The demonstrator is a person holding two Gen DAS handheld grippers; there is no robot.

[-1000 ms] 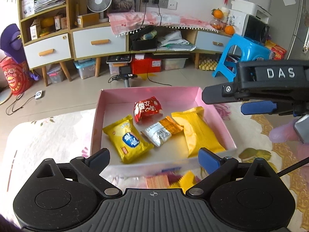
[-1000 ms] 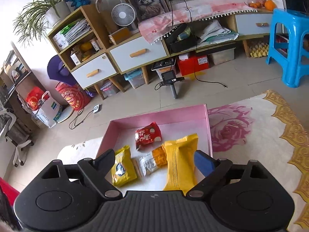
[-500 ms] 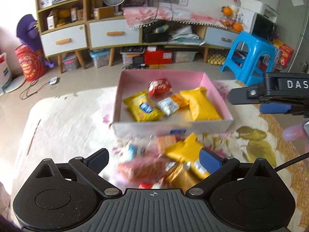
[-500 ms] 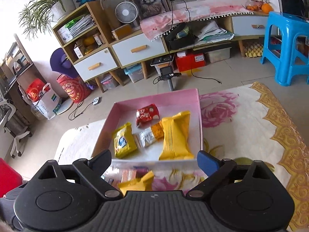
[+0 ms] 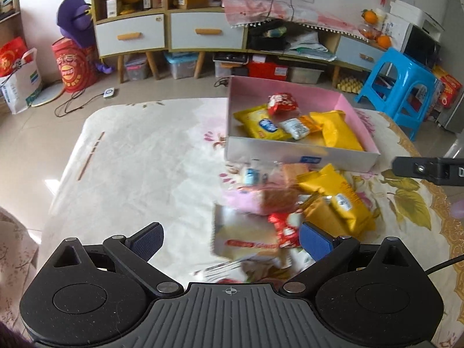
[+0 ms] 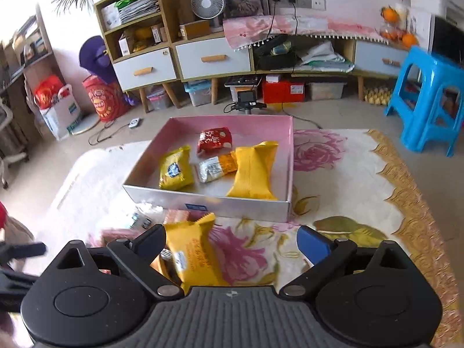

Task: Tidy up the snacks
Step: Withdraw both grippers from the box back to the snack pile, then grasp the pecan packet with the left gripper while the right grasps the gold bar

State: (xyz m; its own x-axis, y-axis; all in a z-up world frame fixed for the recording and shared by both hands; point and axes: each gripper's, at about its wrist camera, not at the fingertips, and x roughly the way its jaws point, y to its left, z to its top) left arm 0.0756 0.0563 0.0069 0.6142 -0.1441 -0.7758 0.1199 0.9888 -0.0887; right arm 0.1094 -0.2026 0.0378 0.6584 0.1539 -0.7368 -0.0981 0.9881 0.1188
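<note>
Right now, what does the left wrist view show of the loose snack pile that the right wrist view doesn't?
Only the left wrist view shows the pile's near part: a red packet and a blurred flat pack between the open left gripper.

Only the right wrist view shows bare floral cloth right of the pink box.

Both show the box's four packets, and a loose yellow packet before the box, which lies partly between the open right gripper.

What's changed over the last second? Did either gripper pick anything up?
Both grippers pulled back from the pink box toward the loose snack pile in front of it; the left gripper also swung left. The right gripper now hangs over a yellow packet. Neither took hold of anything; both stayed open. The four snacks in the box lie as before.
</note>
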